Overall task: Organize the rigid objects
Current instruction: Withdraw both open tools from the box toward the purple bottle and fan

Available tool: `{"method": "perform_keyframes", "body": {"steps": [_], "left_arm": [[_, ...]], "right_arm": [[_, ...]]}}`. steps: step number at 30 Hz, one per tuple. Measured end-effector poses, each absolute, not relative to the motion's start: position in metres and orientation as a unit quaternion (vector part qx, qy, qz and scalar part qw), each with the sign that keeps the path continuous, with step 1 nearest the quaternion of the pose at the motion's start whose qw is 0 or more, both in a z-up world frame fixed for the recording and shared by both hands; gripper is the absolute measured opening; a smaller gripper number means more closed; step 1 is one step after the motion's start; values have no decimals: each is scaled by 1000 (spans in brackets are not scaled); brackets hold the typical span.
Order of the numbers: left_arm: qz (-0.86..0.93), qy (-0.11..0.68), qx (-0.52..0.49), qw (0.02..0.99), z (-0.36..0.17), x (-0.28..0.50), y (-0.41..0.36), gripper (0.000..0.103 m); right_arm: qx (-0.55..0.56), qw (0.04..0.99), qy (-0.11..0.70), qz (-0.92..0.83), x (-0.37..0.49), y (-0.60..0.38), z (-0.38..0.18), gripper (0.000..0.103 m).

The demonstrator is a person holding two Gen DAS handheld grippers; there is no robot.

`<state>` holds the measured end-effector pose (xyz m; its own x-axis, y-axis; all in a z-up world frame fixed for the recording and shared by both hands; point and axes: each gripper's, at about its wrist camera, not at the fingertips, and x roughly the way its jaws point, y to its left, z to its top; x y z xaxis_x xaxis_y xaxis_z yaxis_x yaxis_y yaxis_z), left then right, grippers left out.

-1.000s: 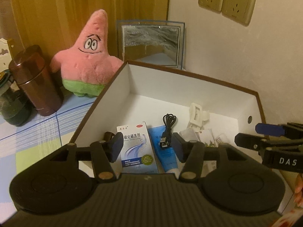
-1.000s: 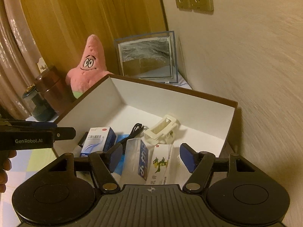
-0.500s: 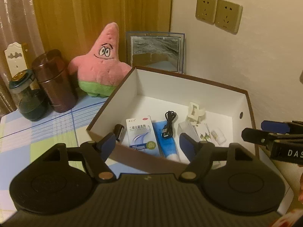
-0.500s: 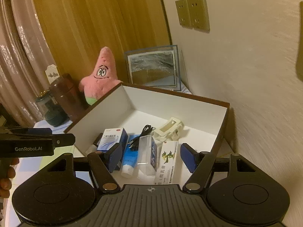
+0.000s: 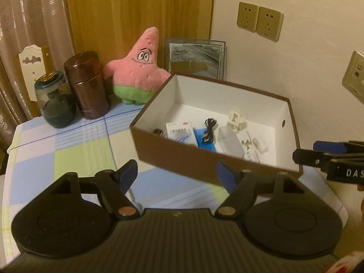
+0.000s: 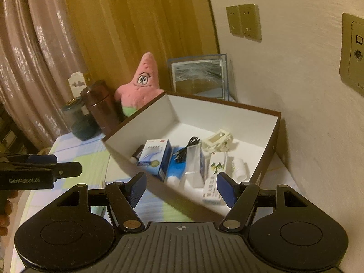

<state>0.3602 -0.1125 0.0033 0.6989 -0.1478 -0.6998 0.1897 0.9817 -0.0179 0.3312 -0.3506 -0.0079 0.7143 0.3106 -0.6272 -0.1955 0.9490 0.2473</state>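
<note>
On the desk (image 5: 75, 157), against the wall: brown box (image 5: 204, 161) holding medicine cartons (image 6: 157, 157), cable (image 6: 185, 149), tube. My left tongs (image 5: 176, 174) and right tongs (image 6: 182, 187), both angled downward before it, gape empty.

Black tool (image 5: 177, 174), blue pads (image 5: 224, 177)

The near wall of the brown box (image 5: 200, 161) hides the lower ends of the blue-and-white carton (image 5: 180, 133) and the blue tube (image 5: 206, 144) in the left wrist view. The small dark thing (image 5: 158, 132) beside the carton is too small to name. Print on the cartons is unreadable. The right hand-held gripper (image 5: 327, 157) is cut off by that picture's right edge. The plush star (image 6: 142, 84) is half hidden behind the box in the right wrist view, and the worktop (image 6: 75, 159) there is blurred
</note>
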Motion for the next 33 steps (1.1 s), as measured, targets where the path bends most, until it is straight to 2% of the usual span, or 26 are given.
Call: {"method": "perform_keyframes", "body": {"steps": [12,27,33], "left_arm": [[-52,390,11,919,-4,311,-63,75],[8,440,-14,898,-46,272,-6,74],[19,458,-23,888,-65,267,10,71]], "right_arm": [[58,909,372,178,306,-311,-18,68],[25,869,423,255,290,-231,-57,68],[11,855,442,270,288,-204,-76,68]]}}
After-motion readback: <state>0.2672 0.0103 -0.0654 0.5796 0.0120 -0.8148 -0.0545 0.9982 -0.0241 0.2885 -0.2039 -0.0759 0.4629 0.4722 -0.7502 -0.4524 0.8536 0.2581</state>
